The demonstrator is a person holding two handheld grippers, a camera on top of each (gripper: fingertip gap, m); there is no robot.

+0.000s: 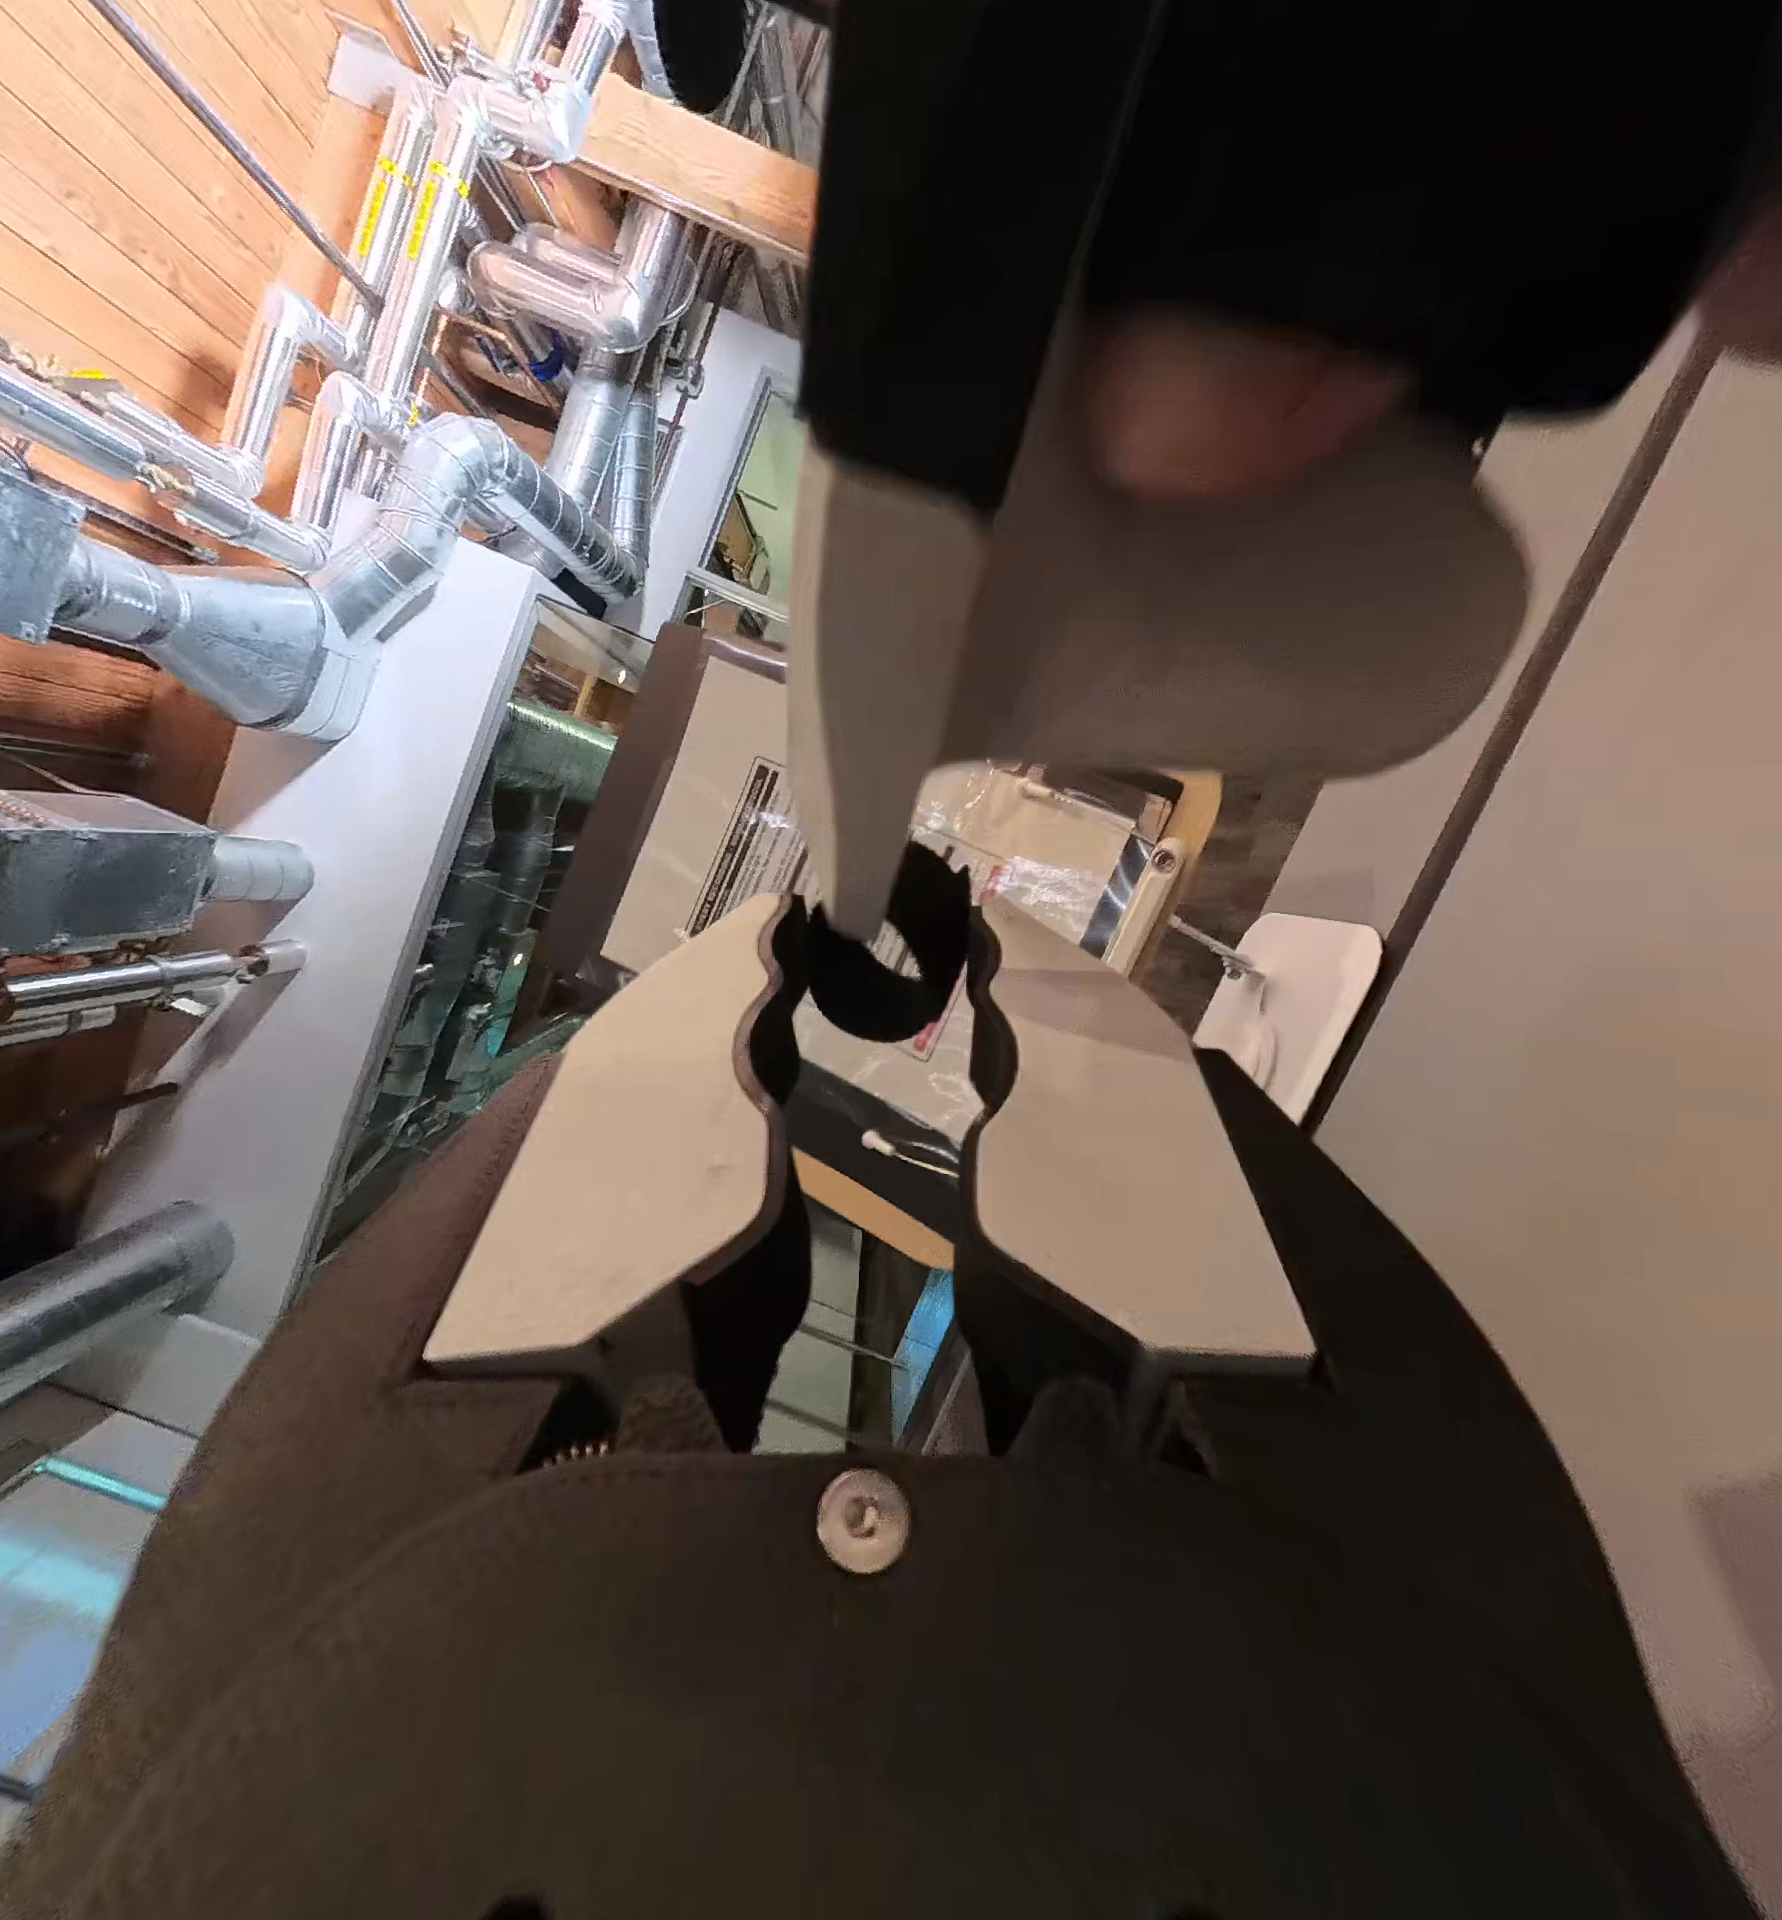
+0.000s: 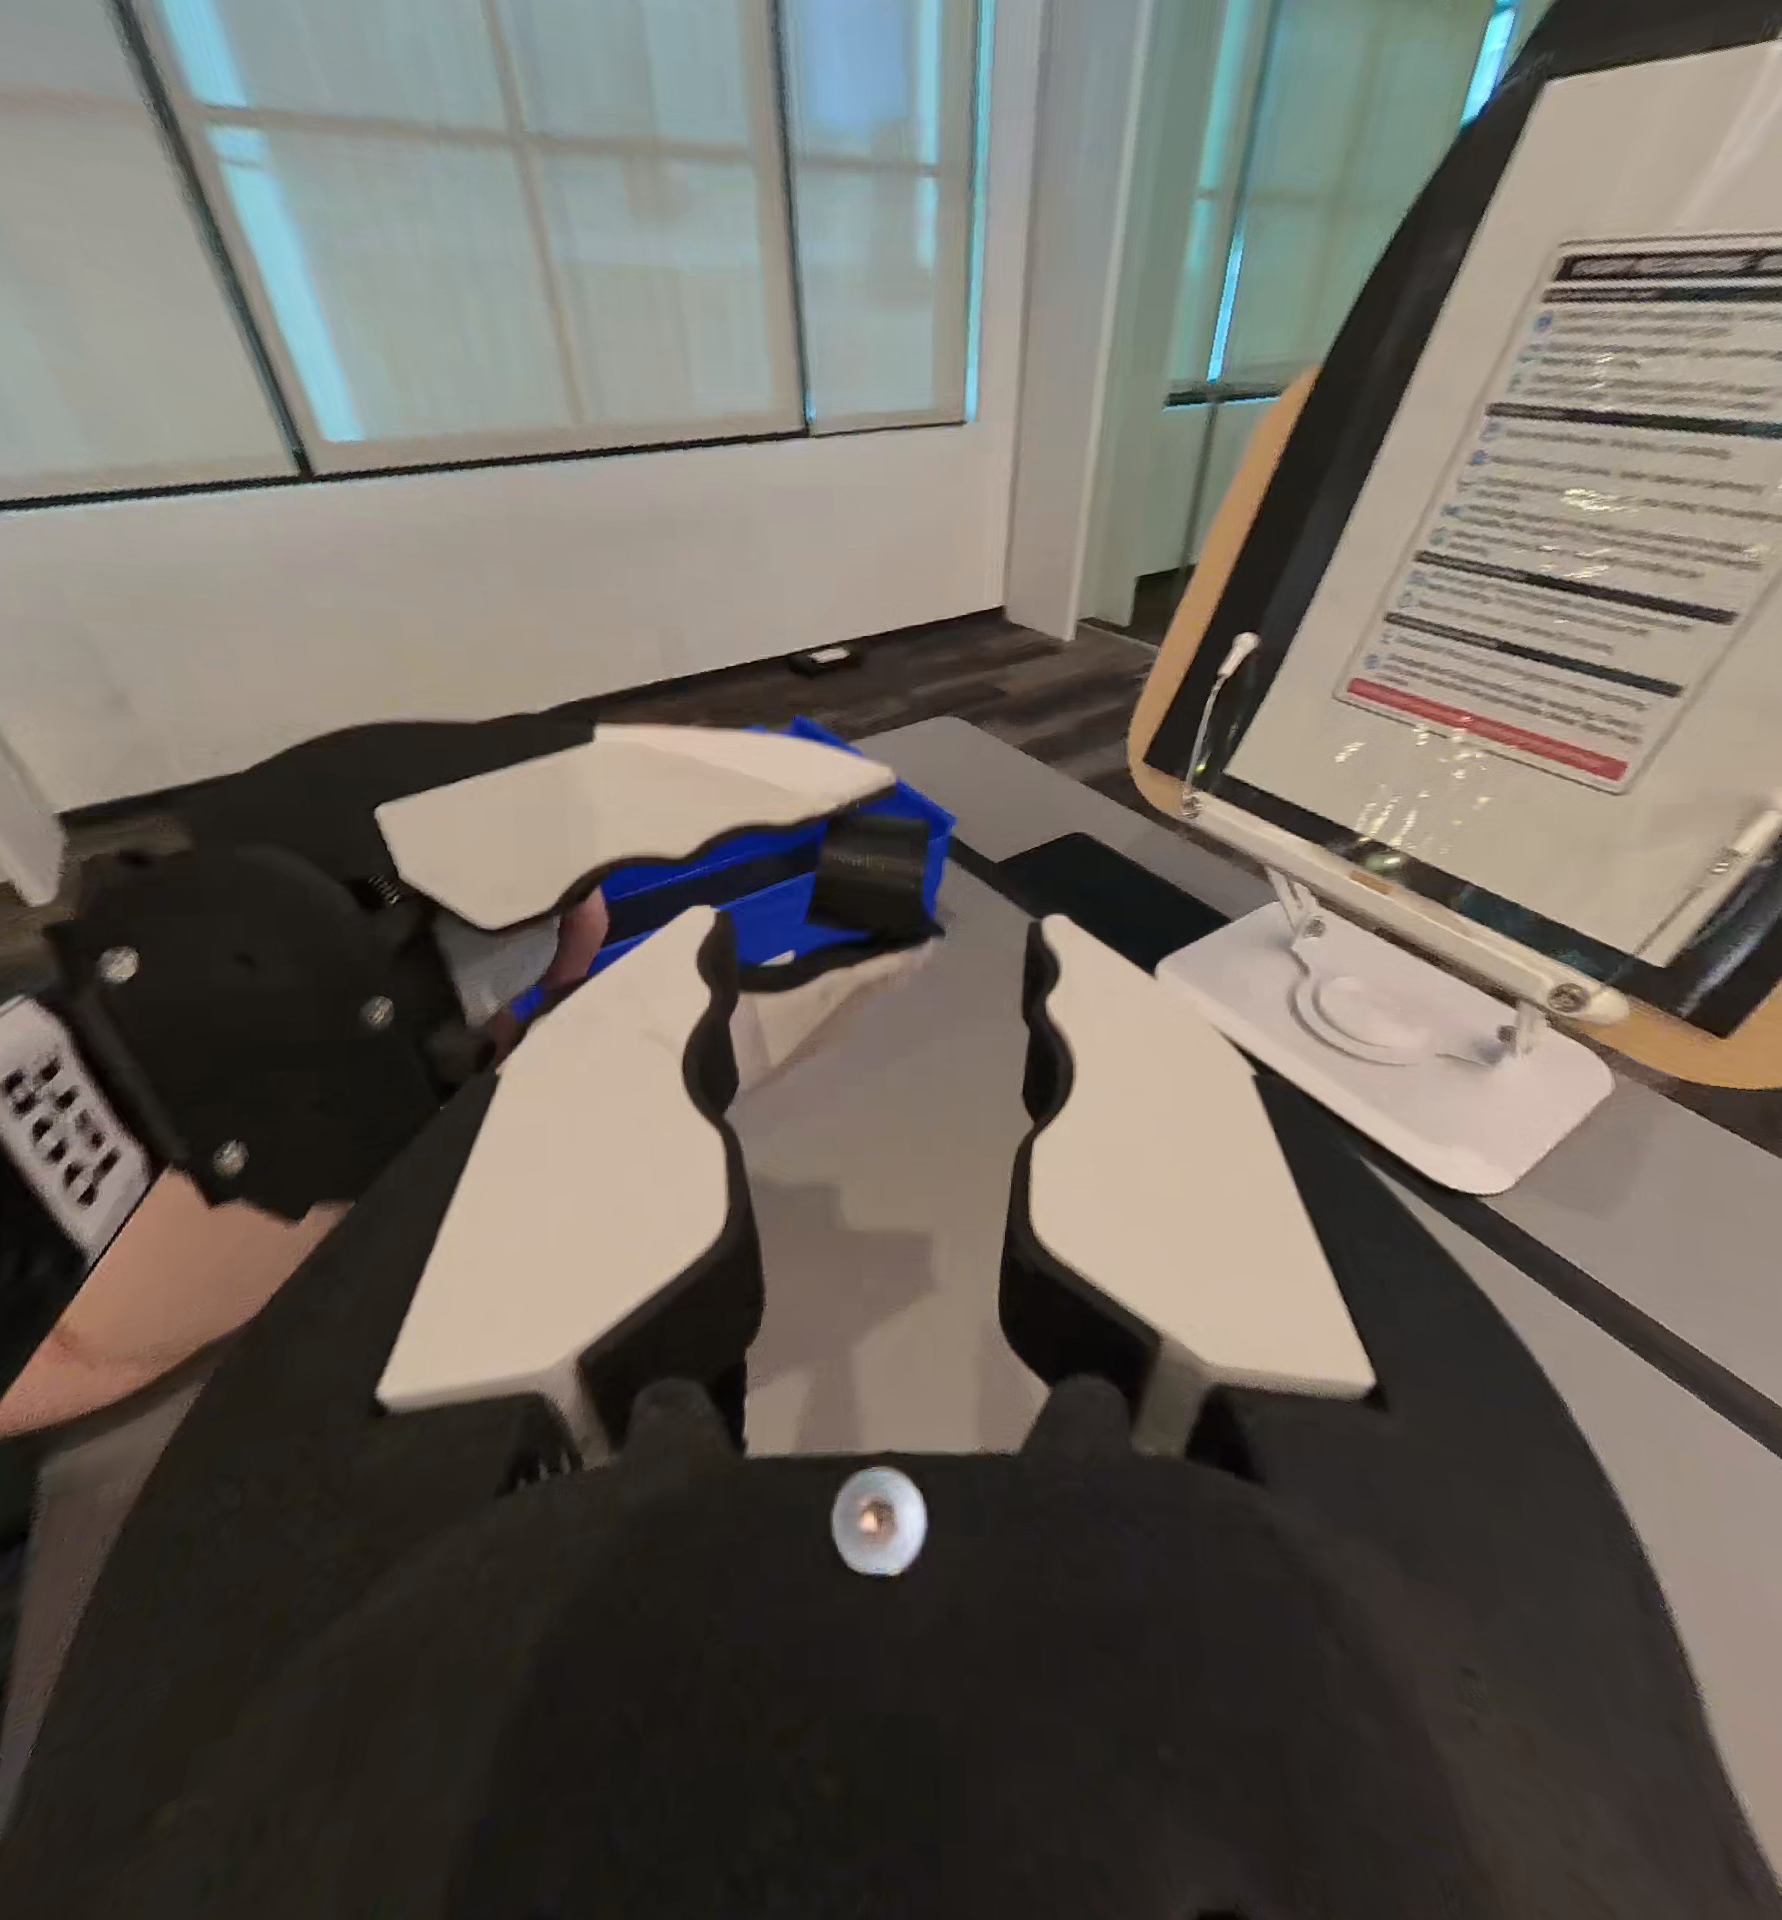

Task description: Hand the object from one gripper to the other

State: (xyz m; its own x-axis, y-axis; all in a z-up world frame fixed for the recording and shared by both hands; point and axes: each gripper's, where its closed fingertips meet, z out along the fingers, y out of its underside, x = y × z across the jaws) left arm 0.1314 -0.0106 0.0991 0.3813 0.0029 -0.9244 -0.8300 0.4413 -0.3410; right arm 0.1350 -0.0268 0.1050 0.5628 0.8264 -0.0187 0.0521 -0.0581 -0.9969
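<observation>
While the left gripper [image 1: 882, 951] jaws clamp the black ring [image 1: 892, 977] at their tips, the right gripper [image 2: 876, 956] jaws stand apart, empty.

We see matt black plastic in the ring-shaped object [image 1: 892, 971] and the gripper body [image 2: 866, 1714], smooth off-white plates on its fingers [image 2: 575, 1174] — plus shiny foil-wrapped metal pipes [image 1: 419, 312], wooden ceiling planks [image 1: 87, 208], a glossy blue plastic bin [image 2: 762, 894] and a plastic-sleeved paper sheet [image 2: 1593, 520].
</observation>
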